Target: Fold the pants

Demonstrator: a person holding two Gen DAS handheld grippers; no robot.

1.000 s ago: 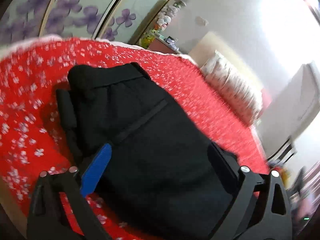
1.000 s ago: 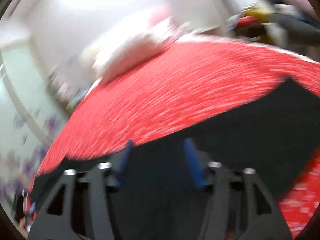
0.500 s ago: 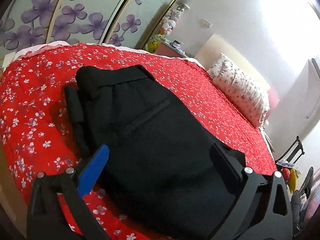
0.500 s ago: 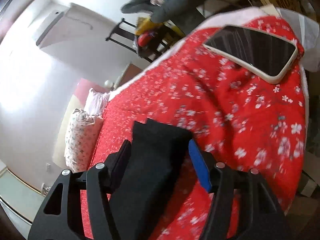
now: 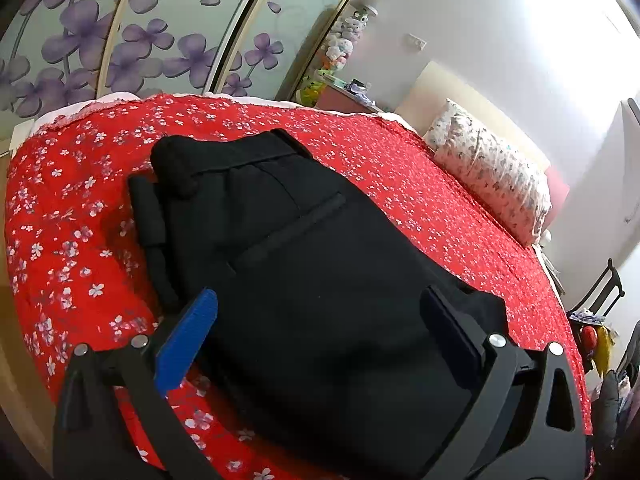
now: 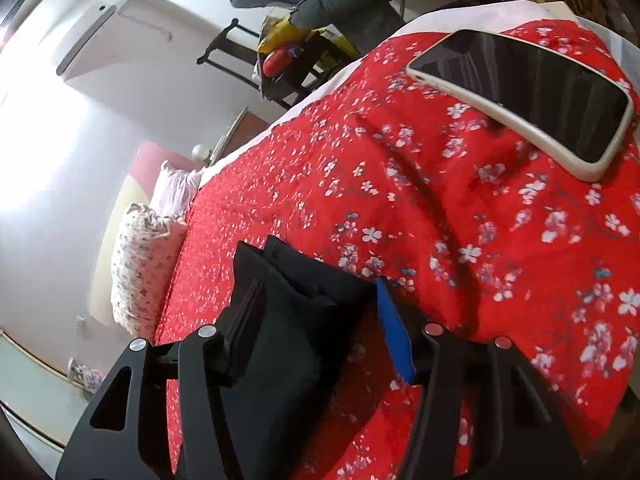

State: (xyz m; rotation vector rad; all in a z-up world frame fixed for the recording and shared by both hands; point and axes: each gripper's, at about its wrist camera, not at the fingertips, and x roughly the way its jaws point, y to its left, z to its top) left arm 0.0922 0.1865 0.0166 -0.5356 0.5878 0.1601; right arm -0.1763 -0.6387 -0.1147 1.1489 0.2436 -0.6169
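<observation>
Right here under me, I'm spreading my left gripper (image 5: 320, 320) wide over the near end of the black fabric pants (image 5: 304, 248), jaws straddling the cloth, gripping nothing. My right gripper (image 6: 316, 312) is also standing open, bracketing a stacked black hem end without pinching it, as far as I can tell. The pants are lying folded on the red flower-print bedspread (image 5: 420, 200), long axis running away from my left gripper toward the waistband. Further off, a white-cased smartphone (image 6: 532, 96) is resting near the bed's corner, and a floral pillow (image 5: 492, 184) is sitting beyond.
</observation>
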